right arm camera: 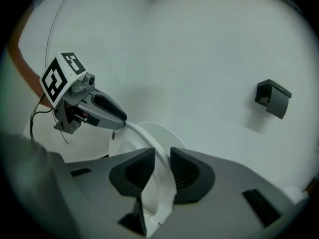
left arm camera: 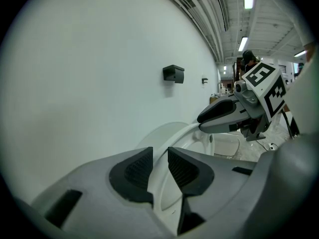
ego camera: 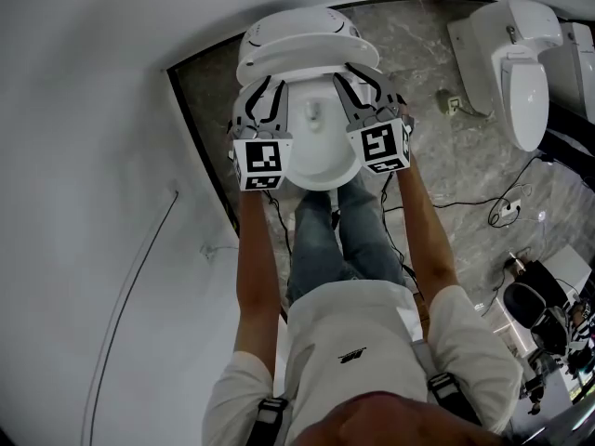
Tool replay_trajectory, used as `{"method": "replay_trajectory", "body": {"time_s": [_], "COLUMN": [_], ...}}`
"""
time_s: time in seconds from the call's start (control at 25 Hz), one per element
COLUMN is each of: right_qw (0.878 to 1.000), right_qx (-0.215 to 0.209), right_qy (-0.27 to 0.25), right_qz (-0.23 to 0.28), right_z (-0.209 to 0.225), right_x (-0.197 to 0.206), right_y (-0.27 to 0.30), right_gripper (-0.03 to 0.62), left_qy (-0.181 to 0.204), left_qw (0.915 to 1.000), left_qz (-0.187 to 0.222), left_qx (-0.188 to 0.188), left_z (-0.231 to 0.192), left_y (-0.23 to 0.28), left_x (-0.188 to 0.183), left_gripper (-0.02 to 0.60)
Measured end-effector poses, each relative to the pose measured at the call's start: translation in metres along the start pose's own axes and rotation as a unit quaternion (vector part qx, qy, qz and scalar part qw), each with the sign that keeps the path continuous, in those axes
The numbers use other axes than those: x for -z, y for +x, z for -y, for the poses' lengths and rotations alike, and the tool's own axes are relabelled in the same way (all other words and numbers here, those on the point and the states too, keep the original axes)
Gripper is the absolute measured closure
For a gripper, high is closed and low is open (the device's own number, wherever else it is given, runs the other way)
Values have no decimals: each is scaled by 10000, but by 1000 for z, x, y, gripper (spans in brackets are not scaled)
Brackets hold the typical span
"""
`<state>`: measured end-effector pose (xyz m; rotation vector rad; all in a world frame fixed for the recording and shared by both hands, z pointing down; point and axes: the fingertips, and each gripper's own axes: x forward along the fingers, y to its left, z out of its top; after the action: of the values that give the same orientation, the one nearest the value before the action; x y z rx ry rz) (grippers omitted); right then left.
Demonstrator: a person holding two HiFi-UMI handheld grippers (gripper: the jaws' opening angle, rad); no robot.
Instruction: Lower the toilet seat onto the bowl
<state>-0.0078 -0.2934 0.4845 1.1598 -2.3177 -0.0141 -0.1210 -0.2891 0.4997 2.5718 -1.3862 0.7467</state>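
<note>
The toilet seat [right arm camera: 142,138] was pinched by the right tool [right arm camera: 160,158], lower middle; the left tool [left arm camera: 160,156] was opened round it. Gentle lowering was likely needed next.

Both forearms were held straight out ahead and roughly parallel, the left arm [ego camera: 249,277] on the left and the right arm [ego camera: 423,240] on the right. The left gripper [ego camera: 267,89] and the right gripper [ego camera: 355,74] were carried side by side at the far end of the reach, pointed forward and somewhat downward. The left fingers [left arm camera: 132,173] were set slightly apart, with the rim of the toilet seat [right arm camera: 162,185] between them. The right fingers [right arm camera: 185,171] were closed on that same rim.
</note>
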Motion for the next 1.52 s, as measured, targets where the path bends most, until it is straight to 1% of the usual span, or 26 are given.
{"method": "replay_trajectory", "body": {"time_s": [0.12,0.28,0.44,0.96,1.52], "right_qw": [10000,10000,9999,9996,9994], "right_qx": [29,58,109,258,318], "right_qy": [5,19,37,70,99], "right_qz": [2,14,9,0,-23], "right_z": [-4,-9,-14,-34,-59], "right_x": [2,5,9,13,30], "right_y": [-3,-10,-16,-40,-67], "right_gripper": [494,493,491,487,484], "left_qy": [43,105,110,183,198], "left_qw": [10000,9996,9993,9988,9985], "left_qz": [36,99,124,175,188], "left_qx": [28,228,325,425,478], "left_z": [0,6,12,28,54], "left_y": [-3,-8,-13,-37,-62], "left_x": [1,0,3,12,31], "left_gripper": [462,463,463,462,459]}}
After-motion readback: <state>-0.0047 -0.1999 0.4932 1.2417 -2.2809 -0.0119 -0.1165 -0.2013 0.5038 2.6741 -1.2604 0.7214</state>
